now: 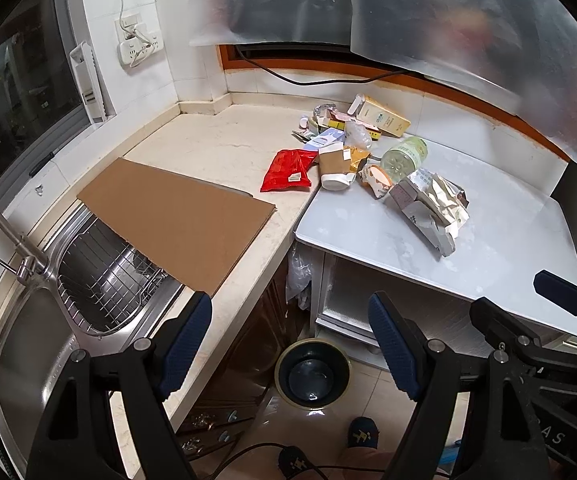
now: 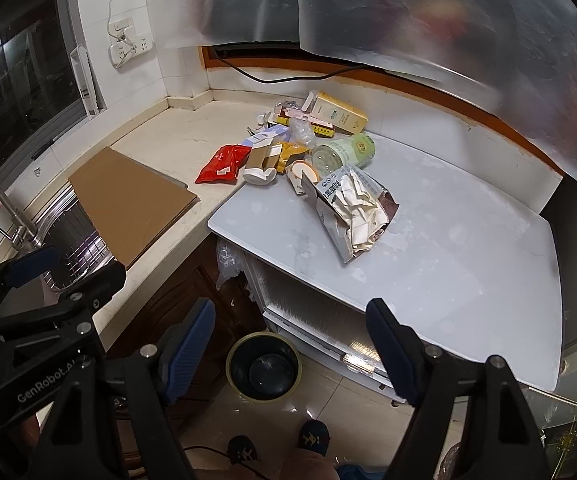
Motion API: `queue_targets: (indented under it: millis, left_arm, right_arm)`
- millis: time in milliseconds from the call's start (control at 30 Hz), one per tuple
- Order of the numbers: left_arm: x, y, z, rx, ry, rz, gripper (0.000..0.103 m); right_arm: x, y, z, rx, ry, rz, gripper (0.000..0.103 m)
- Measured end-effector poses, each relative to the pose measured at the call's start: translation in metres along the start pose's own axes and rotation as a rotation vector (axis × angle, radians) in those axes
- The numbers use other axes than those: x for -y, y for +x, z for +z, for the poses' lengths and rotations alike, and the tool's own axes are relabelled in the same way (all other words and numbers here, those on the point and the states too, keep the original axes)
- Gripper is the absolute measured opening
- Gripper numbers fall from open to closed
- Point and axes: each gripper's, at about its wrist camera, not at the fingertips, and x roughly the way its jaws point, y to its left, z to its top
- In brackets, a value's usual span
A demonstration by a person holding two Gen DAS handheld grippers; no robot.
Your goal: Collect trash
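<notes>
While you hold both tools above the floor, your left claw [image 1: 290, 344] stands wide open with nothing between its pads, and your right claw [image 2: 290, 346] is likewise wide and empty, its jaws easing inward slightly. Your trash lies heaped on the bench [image 2: 468, 248]: a red packet [image 2: 224, 164], a paper cup [image 2: 262, 164], a clear bottle [image 2: 344, 154], a crumpled bag [image 2: 358, 212] and a yellow box [image 2: 338, 114]. Below, on the floor, the dark bin [image 2: 263, 366] stands between your claws' fingers in both views.

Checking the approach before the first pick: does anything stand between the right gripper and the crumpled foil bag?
Nothing visible does. The right gripper is open and empty, and only bare white tabletop lies between it and the crumpled foil bag.
</notes>
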Motion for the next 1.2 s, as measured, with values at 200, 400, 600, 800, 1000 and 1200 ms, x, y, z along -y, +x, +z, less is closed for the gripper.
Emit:
queue_targets:
  millis: [200, 400, 600, 800, 1000, 1200]
  left_arm:
    - [0.000, 0.000, 0.000, 0.001, -0.001, -0.001, 0.078]
    - [0.001, 0.001, 0.002, -0.002, -0.006, -0.003, 0.078]
    - [0.008, 0.005, 0.011, 0.005, -0.012, -0.014, 0.079]
    - [0.027, 0.017, 0.025, 0.008, 0.008, -0.051, 0.080]
    - [0.058, 0.042, 0.043, -0.025, 0.033, -0.087, 0.080]
    - [0.080, 0.070, 0.059, -0.085, -0.009, -0.144, 0.080]
  right_arm:
    - [0.000, 0.000, -0.001, 0.002, -0.001, 0.000, 0.079]
    - [0.000, 0.001, 0.002, 0.000, -0.007, 0.001, 0.078]
    - [0.010, 0.007, 0.013, -0.005, -0.021, -0.003, 0.077]
    - [0.038, 0.016, 0.030, 0.013, -0.017, 0.009, 0.077]
    - [0.076, 0.033, 0.054, 0.011, -0.018, 0.026, 0.063]
    - [0.105, 0.061, 0.083, 0.002, -0.048, 0.114, 0.053]
